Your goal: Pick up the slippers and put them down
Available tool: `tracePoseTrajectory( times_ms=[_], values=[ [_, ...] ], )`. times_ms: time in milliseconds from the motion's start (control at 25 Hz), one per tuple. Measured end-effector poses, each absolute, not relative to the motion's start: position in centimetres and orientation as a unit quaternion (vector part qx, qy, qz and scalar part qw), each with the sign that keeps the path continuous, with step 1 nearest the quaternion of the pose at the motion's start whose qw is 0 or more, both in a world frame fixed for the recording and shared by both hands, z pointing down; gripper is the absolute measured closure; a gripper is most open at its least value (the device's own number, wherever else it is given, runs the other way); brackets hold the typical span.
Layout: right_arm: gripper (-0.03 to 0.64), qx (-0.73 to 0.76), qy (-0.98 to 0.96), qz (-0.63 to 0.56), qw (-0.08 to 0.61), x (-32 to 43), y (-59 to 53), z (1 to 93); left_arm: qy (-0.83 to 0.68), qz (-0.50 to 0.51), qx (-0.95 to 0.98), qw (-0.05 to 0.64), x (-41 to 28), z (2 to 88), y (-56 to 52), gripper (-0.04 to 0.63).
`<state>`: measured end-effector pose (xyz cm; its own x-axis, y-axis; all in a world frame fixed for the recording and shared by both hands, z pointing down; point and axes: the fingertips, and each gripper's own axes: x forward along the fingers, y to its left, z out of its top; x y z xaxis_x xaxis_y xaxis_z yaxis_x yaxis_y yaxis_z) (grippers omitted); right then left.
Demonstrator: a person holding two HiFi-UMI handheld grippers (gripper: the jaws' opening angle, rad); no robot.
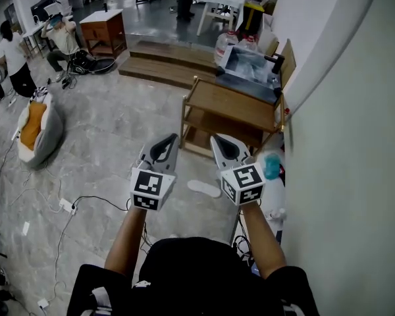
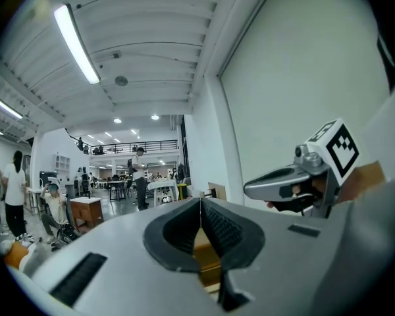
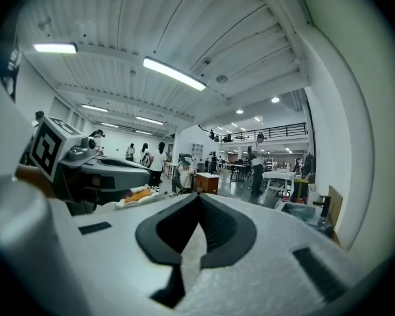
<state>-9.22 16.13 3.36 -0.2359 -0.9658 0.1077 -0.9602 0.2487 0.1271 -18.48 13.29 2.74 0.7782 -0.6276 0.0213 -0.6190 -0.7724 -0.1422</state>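
Pod seat (image 1: 39, 143) far left has an orange cushion (image 1: 31, 125) sitting in it. Left gripper (image 1: 172, 139) is held up level, jaws closed tight with nothing between them. One pale slipper (image 1: 204, 188) lies on the floor below, between both tools. Right gripper (image 1: 214, 139) is the same: clamped together, empty. Beyond them is a wooden rack (image 1: 234, 104), and the dark tray (image 1: 250, 68) at its far end holds something I can't make out.

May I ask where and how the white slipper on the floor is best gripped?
Come from above and pinch the flat white slipper across its narrow width, near the middle; it lies flat and elongated on the grey floor, so its long edges probably grip best.
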Motion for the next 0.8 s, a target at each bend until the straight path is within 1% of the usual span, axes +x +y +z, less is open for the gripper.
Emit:
tracePoseTrajectory(
  times_ms=[240, 440, 800],
  values=[
    [0.62, 0.608, -0.789, -0.018, 0.087, -6.8, 18.1, 2.3, 0.324, -0.023, -0.944, 0.062, -15.0, 1.3, 15.7, 0.589],
    [0.62, 0.609, -0.789, -0.015, 0.078, -4.2, 19.5, 1.8, 0.313, -0.021, -0.948, 0.054, -11.8, 1.2, 17.8, 0.589],
    [0.62, 0.611, -0.788, 0.002, 0.076, -2.0, 21.4, 2.6, 0.302, -0.03, -0.952, 0.051, -9.1, 1.2, 19.6, 0.589]
  ],
)
